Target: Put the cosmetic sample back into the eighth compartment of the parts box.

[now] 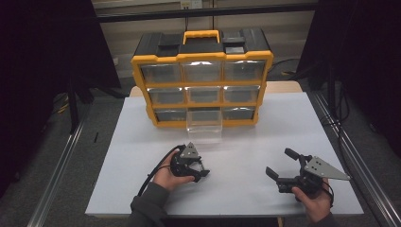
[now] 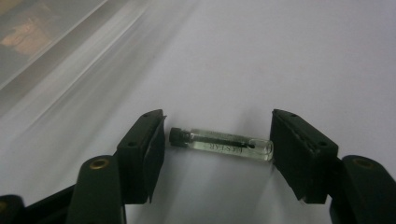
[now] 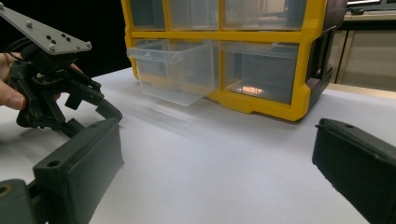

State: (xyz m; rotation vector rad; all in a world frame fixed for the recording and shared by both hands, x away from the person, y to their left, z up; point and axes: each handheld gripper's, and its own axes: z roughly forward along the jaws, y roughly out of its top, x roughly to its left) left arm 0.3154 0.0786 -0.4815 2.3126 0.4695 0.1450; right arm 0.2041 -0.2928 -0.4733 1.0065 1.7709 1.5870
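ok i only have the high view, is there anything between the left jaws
observer: yes, a small glass vial with a black cap lies flat on the white table. The left gripper has its jaws closed in on the vial's two ends.
operator: and the right one, holding anything
observer: no, the right gripper is open, with bare table between its jaws.
operator: that pulled-out drawer, anything in it
observer: the clear drawer looks empty in the right gripper view.
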